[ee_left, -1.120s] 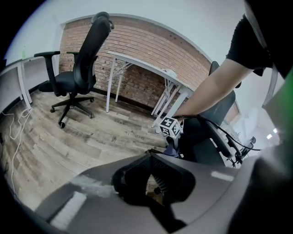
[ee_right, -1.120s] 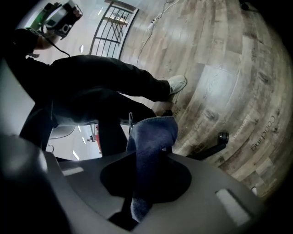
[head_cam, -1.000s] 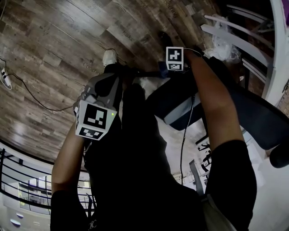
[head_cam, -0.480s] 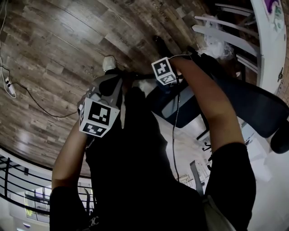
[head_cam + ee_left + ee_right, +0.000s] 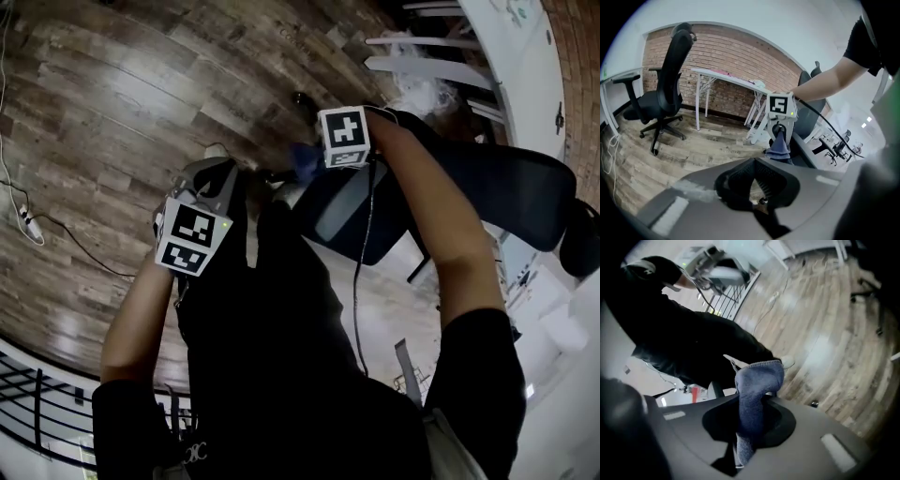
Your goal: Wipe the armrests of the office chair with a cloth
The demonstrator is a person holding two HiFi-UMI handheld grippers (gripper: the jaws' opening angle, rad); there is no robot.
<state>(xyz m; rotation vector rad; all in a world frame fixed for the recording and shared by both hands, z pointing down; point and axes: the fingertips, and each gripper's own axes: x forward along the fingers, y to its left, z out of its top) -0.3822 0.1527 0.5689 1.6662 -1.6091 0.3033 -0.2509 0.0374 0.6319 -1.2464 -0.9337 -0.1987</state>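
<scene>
Cloth [image 5: 757, 385] hangs pinched in right hand-held gripper [image 5: 739, 448]; left hand-held gripper [image 5: 759, 200] closed, empty.

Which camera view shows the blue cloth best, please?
The right gripper view: the blue cloth fills its centre, clamped between the jaws. The left gripper view shows it small, hanging from the right gripper; the head view catches only a sliver.

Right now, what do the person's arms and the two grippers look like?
The left gripper and right gripper are grey plastic, each carrying a white cube with black square markers. A thin black cable runs from the right one. The person wears a black short-sleeved shirt.
</scene>
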